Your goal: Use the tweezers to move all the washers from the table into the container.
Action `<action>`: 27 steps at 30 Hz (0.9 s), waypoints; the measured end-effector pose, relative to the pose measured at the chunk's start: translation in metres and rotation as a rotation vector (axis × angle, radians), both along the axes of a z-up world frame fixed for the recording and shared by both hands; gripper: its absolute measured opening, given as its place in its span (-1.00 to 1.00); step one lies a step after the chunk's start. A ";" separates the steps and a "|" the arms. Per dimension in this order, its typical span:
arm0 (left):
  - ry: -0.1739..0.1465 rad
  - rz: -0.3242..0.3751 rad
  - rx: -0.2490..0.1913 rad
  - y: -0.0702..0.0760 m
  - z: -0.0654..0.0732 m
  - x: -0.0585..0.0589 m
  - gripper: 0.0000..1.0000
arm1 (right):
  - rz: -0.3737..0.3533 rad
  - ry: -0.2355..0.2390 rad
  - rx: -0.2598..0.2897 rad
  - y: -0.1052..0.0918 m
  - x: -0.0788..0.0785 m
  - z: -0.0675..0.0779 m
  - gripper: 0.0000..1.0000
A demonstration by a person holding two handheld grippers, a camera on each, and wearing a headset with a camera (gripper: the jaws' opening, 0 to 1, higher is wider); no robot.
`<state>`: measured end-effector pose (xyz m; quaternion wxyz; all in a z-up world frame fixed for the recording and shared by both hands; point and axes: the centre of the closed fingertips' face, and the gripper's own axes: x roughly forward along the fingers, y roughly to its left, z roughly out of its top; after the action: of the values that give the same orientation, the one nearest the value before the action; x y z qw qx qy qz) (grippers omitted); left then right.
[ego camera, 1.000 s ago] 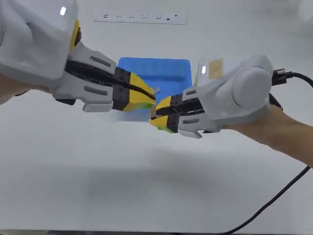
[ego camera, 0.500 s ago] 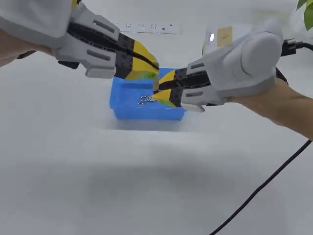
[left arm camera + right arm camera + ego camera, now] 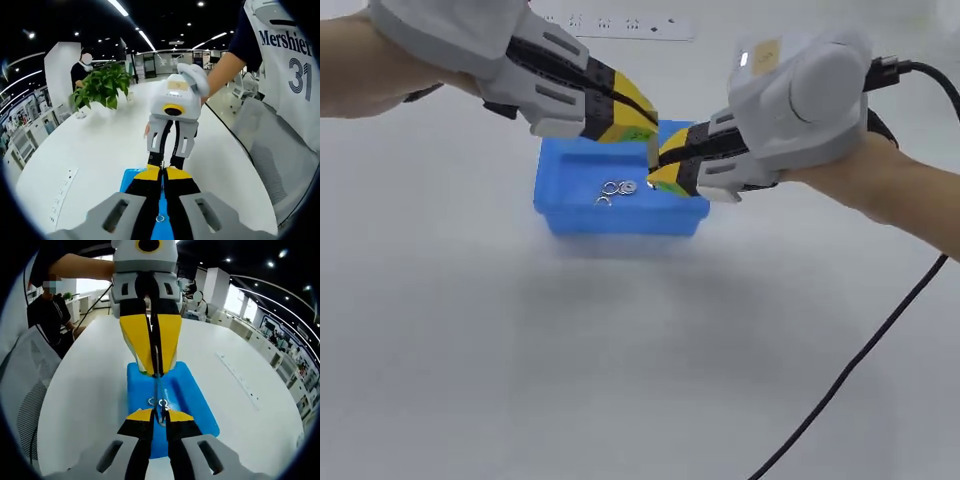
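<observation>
Washers (image 3: 618, 188): we log several in the blue container (image 3: 560, 215) beneath both tongs. Right tongs (image 3: 658, 182) clamp tweezers (image 3: 157, 385); left tongs (image 3: 648, 125) together.

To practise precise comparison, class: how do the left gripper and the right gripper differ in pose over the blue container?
The left gripper reaches in from the left, the right gripper from the right. In the head view the left gripper's tips sit at the far rim of the blue container, while the right gripper's tips sit nearer, beside the washers. Both have yellow-and-black jaws, seemingly closed on the thin tweezers that span between them above the container.
</observation>
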<state>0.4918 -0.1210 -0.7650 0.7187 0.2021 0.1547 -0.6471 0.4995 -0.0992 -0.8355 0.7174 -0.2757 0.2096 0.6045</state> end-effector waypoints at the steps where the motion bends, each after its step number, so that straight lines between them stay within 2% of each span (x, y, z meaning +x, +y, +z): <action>1: 0.010 0.003 0.003 0.000 -0.004 0.001 -0.90 | 0.002 0.004 -0.006 0.000 0.001 -0.004 -0.79; 6: 0.029 0.017 0.011 0.002 -0.017 0.004 -0.90 | 0.006 0.026 -0.026 0.000 0.002 -0.017 -0.79; 10: 0.032 0.017 0.011 0.001 -0.017 0.006 -0.90 | -0.007 0.041 -0.020 -0.001 0.002 -0.018 -0.78; 15: 0.023 0.012 0.015 -0.001 -0.017 0.008 -0.90 | -0.021 0.036 -0.014 -0.002 0.004 -0.016 -0.75; 16: 0.016 0.006 0.018 -0.003 -0.014 0.002 -0.90 | -0.022 0.038 -0.012 -0.002 0.003 -0.015 -0.75; 22: -0.028 -0.016 0.018 -0.002 0.005 -0.010 -0.90 | -0.005 0.020 0.027 -0.002 -0.005 0.003 -0.77; 27: -0.072 -0.019 -0.003 0.002 0.029 -0.022 -0.90 | -0.007 -0.016 0.073 -0.004 -0.013 0.031 -0.79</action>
<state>0.4698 -0.1190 -0.7358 0.7178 0.2257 0.1259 -0.6465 0.4865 -0.1027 -0.8049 0.7307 -0.2532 0.1826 0.6071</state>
